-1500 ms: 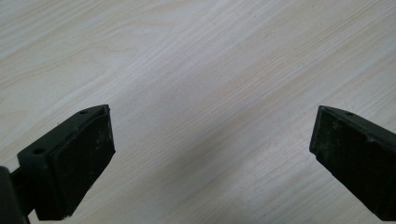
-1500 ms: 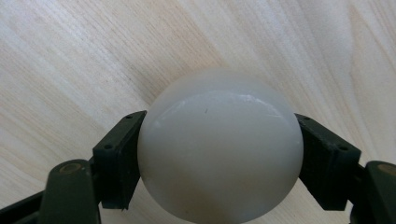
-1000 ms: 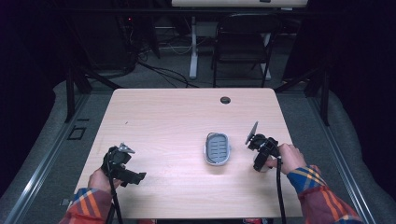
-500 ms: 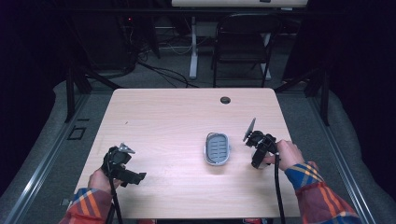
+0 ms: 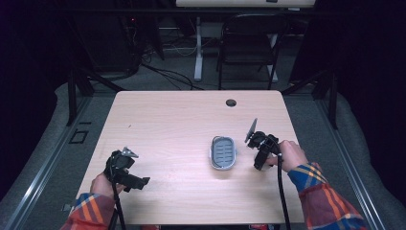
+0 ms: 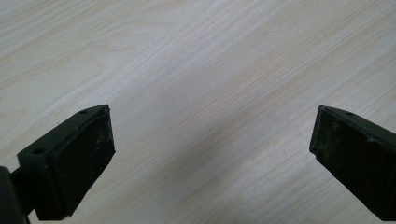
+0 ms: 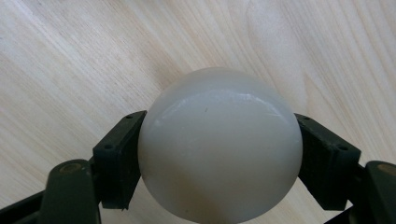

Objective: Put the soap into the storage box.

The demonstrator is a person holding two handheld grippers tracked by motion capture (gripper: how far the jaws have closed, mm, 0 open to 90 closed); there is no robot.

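A smooth white ball sits between the two black jaws in the right gripper view, and both pads press on its sides. That right gripper hangs just above the wooden table, a short way right of a small grey oval dish with a slotted bottom. At the table's front left, my left gripper rests low over the wood. Its jaws stand wide apart in the left gripper view, with bare wood between them.
A round cable hole lies near the table's far edge. Behind the table stand a dark folding chair and a white desk leg among floor cables. Plaid sleeves come in from the bottom.
The right hand has shifted slightly toward the left with the ball still in the jaws. The left gripper has stayed put.
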